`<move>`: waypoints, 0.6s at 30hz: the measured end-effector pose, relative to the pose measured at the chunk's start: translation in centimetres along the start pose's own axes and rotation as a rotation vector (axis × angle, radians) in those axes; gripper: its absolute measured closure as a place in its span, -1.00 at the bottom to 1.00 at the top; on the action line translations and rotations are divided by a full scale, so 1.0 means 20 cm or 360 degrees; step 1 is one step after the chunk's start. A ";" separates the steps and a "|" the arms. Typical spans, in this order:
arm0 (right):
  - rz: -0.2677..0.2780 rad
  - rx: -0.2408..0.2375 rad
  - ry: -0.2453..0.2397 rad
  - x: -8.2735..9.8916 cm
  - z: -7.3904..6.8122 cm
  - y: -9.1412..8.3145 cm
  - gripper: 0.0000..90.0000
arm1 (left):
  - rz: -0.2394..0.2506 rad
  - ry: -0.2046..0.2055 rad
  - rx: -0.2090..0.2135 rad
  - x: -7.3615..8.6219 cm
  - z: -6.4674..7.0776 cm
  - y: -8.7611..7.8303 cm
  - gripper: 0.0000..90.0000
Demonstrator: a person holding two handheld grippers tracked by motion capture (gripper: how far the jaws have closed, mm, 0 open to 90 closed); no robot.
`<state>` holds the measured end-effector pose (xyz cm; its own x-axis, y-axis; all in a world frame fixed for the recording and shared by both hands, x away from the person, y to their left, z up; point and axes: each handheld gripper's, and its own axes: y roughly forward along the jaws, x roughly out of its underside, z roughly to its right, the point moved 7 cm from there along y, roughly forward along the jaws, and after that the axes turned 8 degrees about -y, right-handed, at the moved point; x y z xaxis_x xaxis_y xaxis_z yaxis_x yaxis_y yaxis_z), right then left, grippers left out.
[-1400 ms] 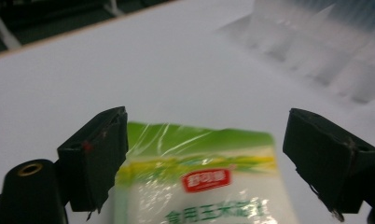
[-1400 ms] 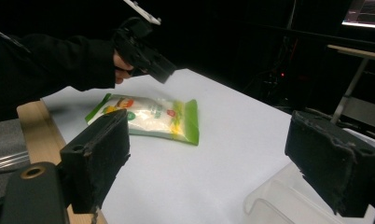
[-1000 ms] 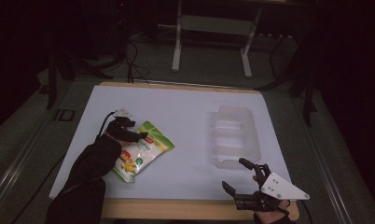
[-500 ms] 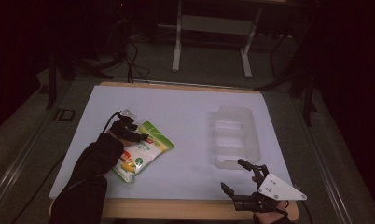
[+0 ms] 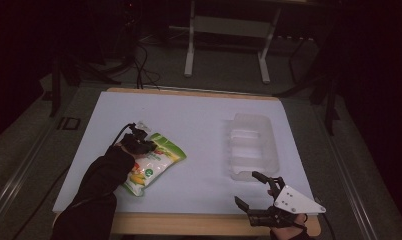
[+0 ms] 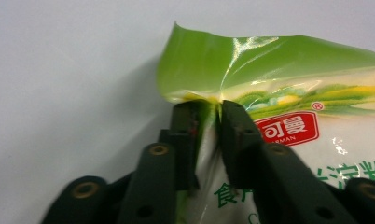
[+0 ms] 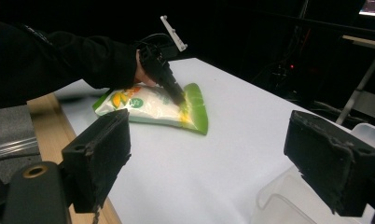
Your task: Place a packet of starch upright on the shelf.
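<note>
We see one snack pouch [image 6: 288, 107], green-topped, white, red-labelled, and one clear tray [image 5: 252, 145]; left tongs [image 6: 208, 109] have just closed, clamping its green edge, right tongs [image 7: 223, 154] apart.

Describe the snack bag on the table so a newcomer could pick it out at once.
Start at the white table and look to its left half, near the front edge. There lies the snack bag, a flat white pouch with a bright green end, red label and yellow pictures, pinched by the left gripper. Its only neighbour, the clear plastic tray on the right, is colourless.
</note>
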<state>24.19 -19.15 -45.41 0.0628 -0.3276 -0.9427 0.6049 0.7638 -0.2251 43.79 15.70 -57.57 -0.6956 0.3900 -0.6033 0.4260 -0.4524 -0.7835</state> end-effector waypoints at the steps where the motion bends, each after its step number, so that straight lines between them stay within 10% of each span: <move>1: 0.0002 -0.0002 0.0007 0.00 0.00 0.00 -0.66 | 0.0005 -0.0002 -0.0003 0.00 0.00 0.00 0.83; 18: 0.0003 -0.0006 0.0029 0.00 0.01 0.00 -0.65 | 0.0212 0.0074 -0.0012 -0.07 0.08 -0.21 0.91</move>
<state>24.36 -19.37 -45.42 0.0496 -0.3161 -0.9474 0.6016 0.7667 -0.2243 42.05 15.78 -53.18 -0.6054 0.3637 -0.7080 0.5169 -0.4968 -0.6972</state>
